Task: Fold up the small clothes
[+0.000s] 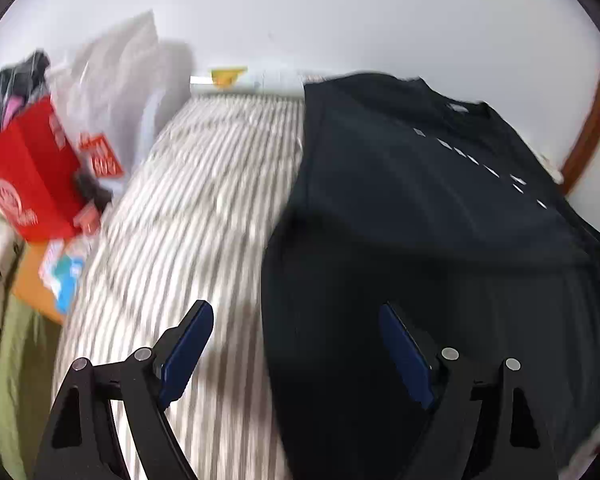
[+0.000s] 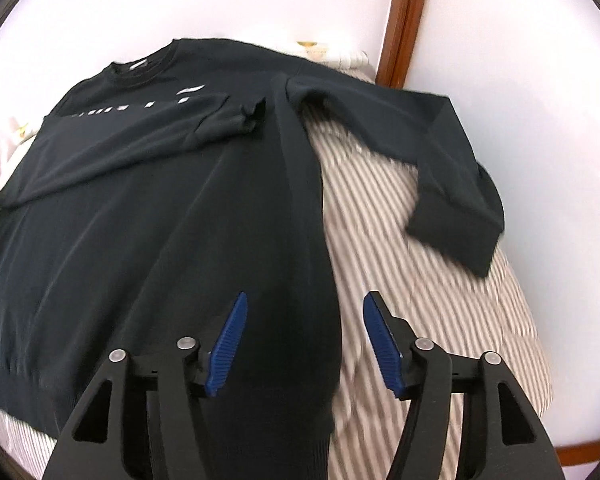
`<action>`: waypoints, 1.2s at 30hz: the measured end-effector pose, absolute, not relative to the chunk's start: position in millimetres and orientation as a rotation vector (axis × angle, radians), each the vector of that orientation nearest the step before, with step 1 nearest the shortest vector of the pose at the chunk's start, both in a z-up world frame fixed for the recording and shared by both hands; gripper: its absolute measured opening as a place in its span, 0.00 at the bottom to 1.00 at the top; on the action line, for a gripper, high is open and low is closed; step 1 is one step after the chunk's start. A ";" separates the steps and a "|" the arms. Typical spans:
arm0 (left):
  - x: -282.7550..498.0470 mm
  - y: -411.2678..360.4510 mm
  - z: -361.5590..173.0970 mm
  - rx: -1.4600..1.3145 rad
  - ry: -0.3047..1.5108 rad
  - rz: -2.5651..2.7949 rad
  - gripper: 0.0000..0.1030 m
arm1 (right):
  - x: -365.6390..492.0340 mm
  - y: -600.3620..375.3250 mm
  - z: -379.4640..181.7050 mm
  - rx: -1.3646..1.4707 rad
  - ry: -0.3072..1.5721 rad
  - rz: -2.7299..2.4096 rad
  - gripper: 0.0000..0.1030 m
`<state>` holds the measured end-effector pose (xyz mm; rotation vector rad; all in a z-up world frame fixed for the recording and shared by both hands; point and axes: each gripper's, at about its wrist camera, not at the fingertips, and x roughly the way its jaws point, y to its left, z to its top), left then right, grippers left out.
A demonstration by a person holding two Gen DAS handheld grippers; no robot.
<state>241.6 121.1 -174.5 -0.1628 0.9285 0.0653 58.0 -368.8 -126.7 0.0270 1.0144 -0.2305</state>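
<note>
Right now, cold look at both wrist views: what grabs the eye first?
The dark long-sleeved sweater spread flat on the striped bedcover dominates both views; one sleeve is folded across its chest, the other sleeve lies out to the side on the stripes. In the left wrist view, a red bag sits in the clutter at the far left edge of the bed. Both the left gripper and right gripper hover open and empty.
</note>
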 end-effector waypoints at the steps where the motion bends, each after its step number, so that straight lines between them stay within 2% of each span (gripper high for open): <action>1: 229.5 122.1 -175.5 -0.170 0.937 0.059 0.81 | 54.7 -367.8 -129.4 0.034 1.015 -0.225 0.62; 9: 129.5 128.9 -189.9 -0.280 0.973 -0.007 0.80 | 13.6 -367.2 -144.3 0.114 1.020 -0.208 0.63; 15: 91.6 105.5 -194.2 -0.289 0.988 -0.082 0.79 | -7.6 -363.7 -150.5 0.162 1.008 -0.181 0.64; 18: 82.1 90.7 -195.6 -0.253 0.977 -0.072 0.76 | -9.1 -359.8 -156.2 0.192 0.998 -0.169 0.64; 20: 80.6 84.3 -195.7 -0.232 0.971 -0.060 0.71 | -8.0 -358.6 -156.9 0.200 0.975 -0.174 0.64; 21: 80.6 80.6 -195.8 -0.216 0.974 -0.050 0.68 | -7.1 -359.2 -157.0 0.207 0.971 -0.178 0.62; 22: 78.8 78.7 -196.5 -0.204 0.975 -0.044 0.59 | -5.3 -359.9 -156.4 0.213 0.965 -0.188 0.53; 24: 77.7 69.0 -195.8 -0.174 0.982 -0.059 0.40 | -1.6 -358.5 -153.4 0.214 0.961 -0.187 0.36; 25: 77.7 65.3 -195.3 -0.182 0.990 -0.090 0.21 | -1.2 -357.0 -151.7 0.204 0.960 -0.186 0.25; 26: 75.2 61.7 -193.8 -0.181 0.987 -0.091 0.17 | -1.9 -354.4 -149.4 0.185 0.957 -0.180 0.19; 28: 72.1 56.6 -189.7 -0.130 0.974 -0.055 0.13 | -5.4 -352.8 -145.6 0.174 0.949 -0.176 0.10; 36: 43.8 74.8 -180.5 -0.161 0.990 -0.084 0.12 | -42.2 -351.0 -126.3 0.194 0.939 -0.109 0.09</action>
